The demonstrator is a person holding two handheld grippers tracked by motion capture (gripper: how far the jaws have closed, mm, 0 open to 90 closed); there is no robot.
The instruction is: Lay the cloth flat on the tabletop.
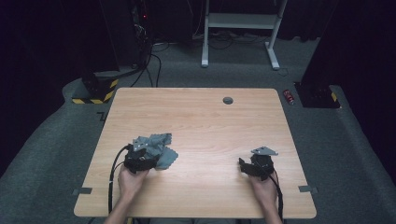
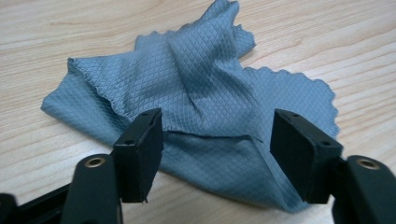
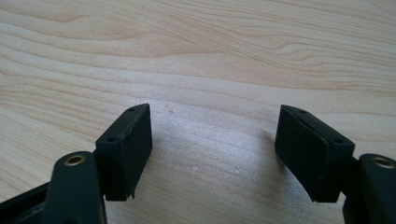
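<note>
- Your left tool stands at the near-left part of the tabletop, jaws well apart though not at their widest, with a raised fold of the grey cloth between the pads; neither pad yet presses on the fabric, so nothing is held.
- The grey cloth lies crumpled and half-folded on the tabletop, directly ahead of your left tool and partly beneath it; in the left gripper view its central ridge runs away from the jaws towards the far edge, roughly midway between the two pads.
- Your right tool rests over bare wood at the near-right, jaws wide and empty, well apart from the cloth.
- Your left hand is plainly the nearer one; your right hand would have to cross much of the tabletop.
- Judgement: the coming pinch turns on the ridge lying between the left pads, so closing there should gather the fold rather than a single layer.
</note>
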